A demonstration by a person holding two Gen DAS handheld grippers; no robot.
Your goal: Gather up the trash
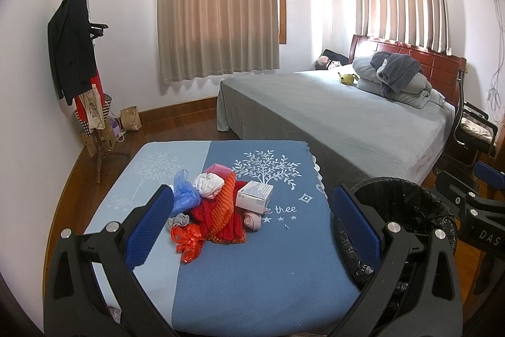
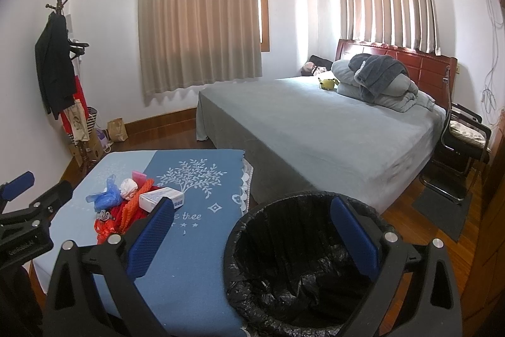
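Note:
A heap of trash lies on a table with a blue cloth (image 1: 258, 267): a white box (image 1: 255, 196), a crumpled white paper (image 1: 209, 184), a blue plastic bag (image 1: 184, 193), an orange net (image 1: 224, 210), a red plastic bag (image 1: 188, 242) and a pink roll (image 1: 252, 220). The heap also shows in the right wrist view, with the white box (image 2: 161, 198). A bin lined with a black bag (image 2: 303, 261) stands right of the table; its rim shows in the left wrist view (image 1: 407, 198). My left gripper (image 1: 252, 220) is open above the table, near the heap. My right gripper (image 2: 252, 232) is open above the bin's near side.
A bed with grey bedding (image 2: 315, 128) stands behind the bin. A coat stand with a dark jacket (image 1: 71, 46) is at the left wall, with paper bags (image 1: 130, 118) on the floor. A black chair (image 2: 464, 147) stands right of the bed.

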